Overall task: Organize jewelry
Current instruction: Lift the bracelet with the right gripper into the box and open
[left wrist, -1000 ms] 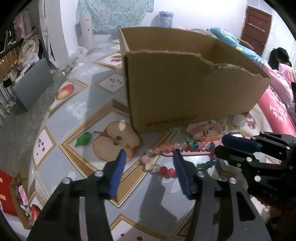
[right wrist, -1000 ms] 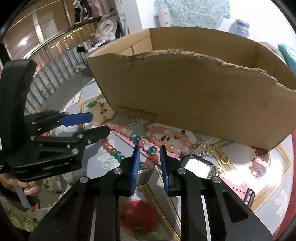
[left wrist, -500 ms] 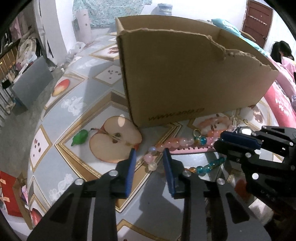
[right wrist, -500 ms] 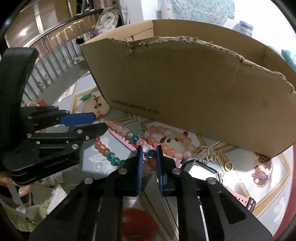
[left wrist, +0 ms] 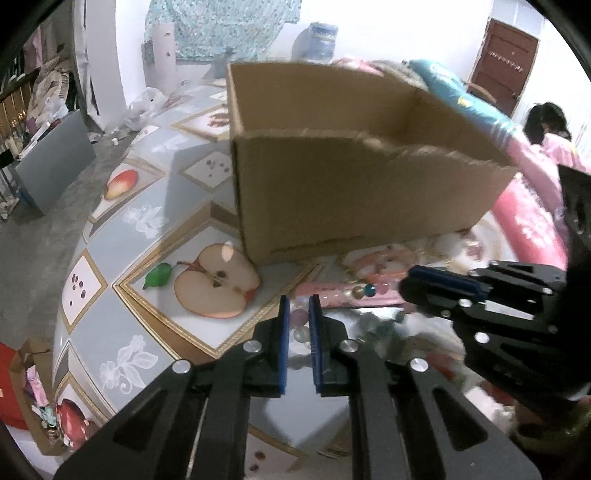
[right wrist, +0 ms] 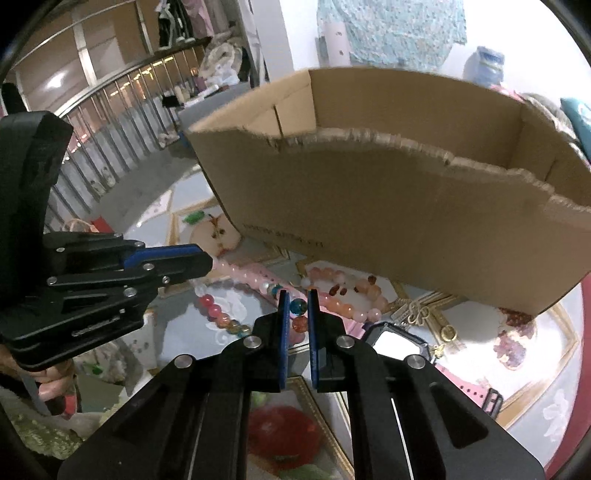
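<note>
This is a room in somebody's home. The surface (left wrist: 122,236) has a cloth with fruit pictures on it, there is a brown door (left wrist: 502,66), a blue patterned cloth hanging on the wall (left wrist: 221,26), and a big water bottle (left wrist: 316,38) in the corner. A pink blanket (left wrist: 524,218) and a blue pillow (left wrist: 458,99) lie at one side, clothes hang near a metal stair railing (right wrist: 110,122), and a person in pink (left wrist: 554,144) sits in the back.
</note>
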